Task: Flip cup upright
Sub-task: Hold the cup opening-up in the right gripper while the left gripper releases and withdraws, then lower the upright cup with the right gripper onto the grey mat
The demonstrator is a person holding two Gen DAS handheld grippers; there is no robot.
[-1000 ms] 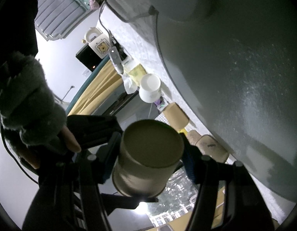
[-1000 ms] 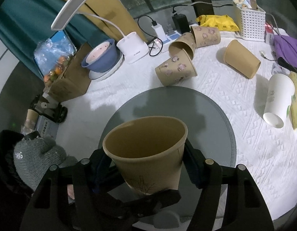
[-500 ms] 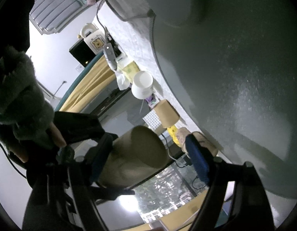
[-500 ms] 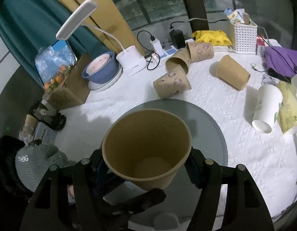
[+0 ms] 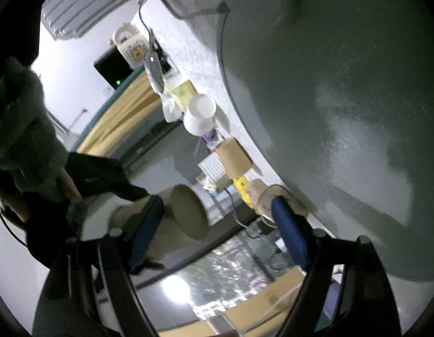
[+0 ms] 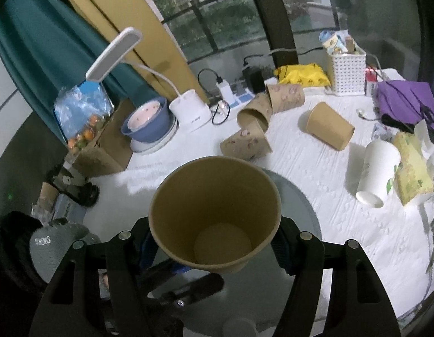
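Observation:
A plain brown paper cup (image 6: 214, 213) sits between the fingers of my right gripper (image 6: 214, 252), mouth up and tilted toward the camera, held above the grey round mat (image 6: 301, 216). The right gripper is shut on it. In the left wrist view the same cup (image 5: 183, 213) shows its flat base, lying left of centre. My left gripper (image 5: 217, 230) is open: its left blue pad (image 5: 145, 230) lies across the cup's side, and its right pad (image 5: 290, 233) stands well clear. The left view is rolled sideways beside the mat (image 5: 343, 98).
On the white tablecloth (image 6: 315, 168) lie three flowered cups (image 6: 246, 143), a plain brown cup (image 6: 329, 126) and a white cup (image 6: 377, 174), all on their sides. A desk lamp (image 6: 189, 109), stacked bowls (image 6: 149, 120), white basket (image 6: 346, 73), purple cloth (image 6: 405, 98) and tissue pack (image 6: 413, 168) ring the back.
My left gripper opened and let go of the cup, which now sits off to its left. My right gripper tipped the cup's mouth toward its camera and lifted slightly.

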